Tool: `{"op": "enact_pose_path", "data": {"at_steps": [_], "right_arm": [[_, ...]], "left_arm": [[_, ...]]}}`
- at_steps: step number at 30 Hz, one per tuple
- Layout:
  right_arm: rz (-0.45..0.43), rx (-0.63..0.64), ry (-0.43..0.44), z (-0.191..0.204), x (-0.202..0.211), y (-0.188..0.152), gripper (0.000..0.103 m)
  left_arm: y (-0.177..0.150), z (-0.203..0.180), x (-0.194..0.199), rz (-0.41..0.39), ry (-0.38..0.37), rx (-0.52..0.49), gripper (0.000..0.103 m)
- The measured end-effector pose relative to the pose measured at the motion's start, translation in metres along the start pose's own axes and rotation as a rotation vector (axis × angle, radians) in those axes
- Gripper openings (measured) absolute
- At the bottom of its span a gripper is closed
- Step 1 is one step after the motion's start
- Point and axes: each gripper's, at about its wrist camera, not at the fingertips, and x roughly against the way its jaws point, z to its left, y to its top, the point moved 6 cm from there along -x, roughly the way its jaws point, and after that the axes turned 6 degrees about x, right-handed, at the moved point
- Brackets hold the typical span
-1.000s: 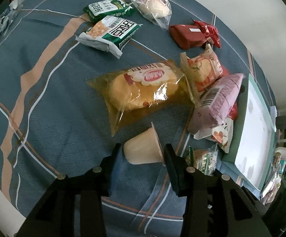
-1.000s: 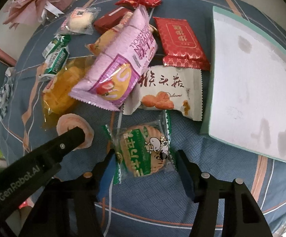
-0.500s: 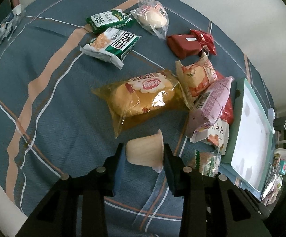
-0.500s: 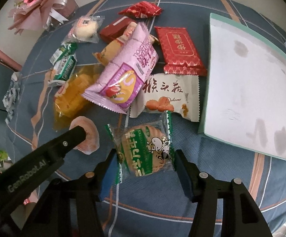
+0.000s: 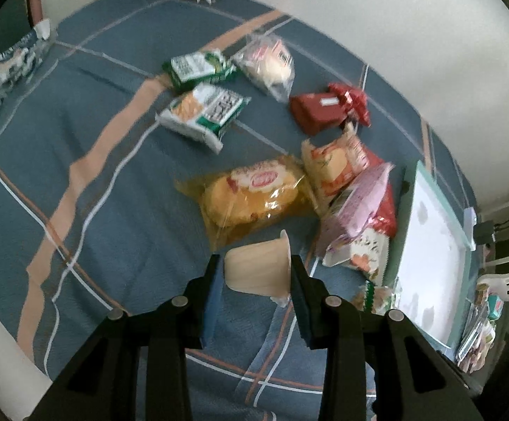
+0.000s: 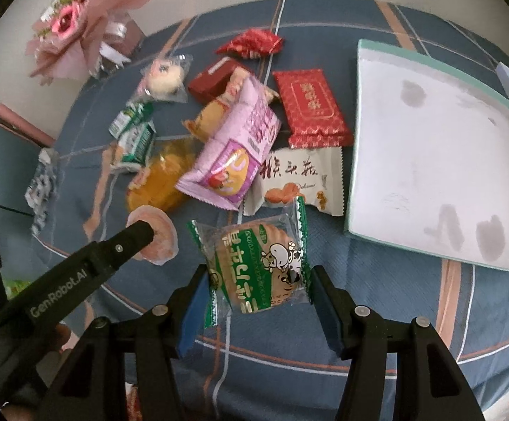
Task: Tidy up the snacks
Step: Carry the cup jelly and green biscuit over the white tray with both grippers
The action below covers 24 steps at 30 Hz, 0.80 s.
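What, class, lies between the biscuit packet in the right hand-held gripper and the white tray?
Nothing visible. The biscuit packet is gripped in the right hand-held gripper; only bare blue tablecloth separates it from the tray. The white nut packet lies close to the tray's near corner, off the direct path.

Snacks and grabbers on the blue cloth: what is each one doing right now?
Left gripper: shut on the jelly cup.
Jelly cup: on its side, gripped.
Right gripper: shut on the biscuit packet.
Biscuit packet: sealed, gripped.
Tray: holds no snacks.
Purple packet: sealed, lying on other snacks.
Yellow bag: sealed, flat on the cloth.
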Motion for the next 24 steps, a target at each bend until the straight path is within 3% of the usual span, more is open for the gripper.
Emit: {"op": "enact_pose_path", "data": {"at_steps": [6, 10, 14, 24], "right_arm": [[-0.084, -0.046, -0.052, -0.018, 0.03, 0.007, 0.06], [-0.11, -0.136, -0.076, -0.046, 0.036, 0.015, 0.06], [-0.11, -0.239, -0.15, -0.088, 0.038, 0.019, 0.06], [-0.118, -0.384, -0.241, -0.152, 0.039, 0.026, 0.06]], "left_arm": [[0.004, -0.017, 0.024, -0.084, -0.012, -0.029, 0.038], [0.009, -0.044, 0.023, -0.095, -0.036, -0.057, 0.038], [0.004, -0.079, 0.021, -0.081, -0.047, -0.131, 0.038], [-0.008, -0.153, -0.007, -0.012, -0.064, -0.25, 0.038]]}}
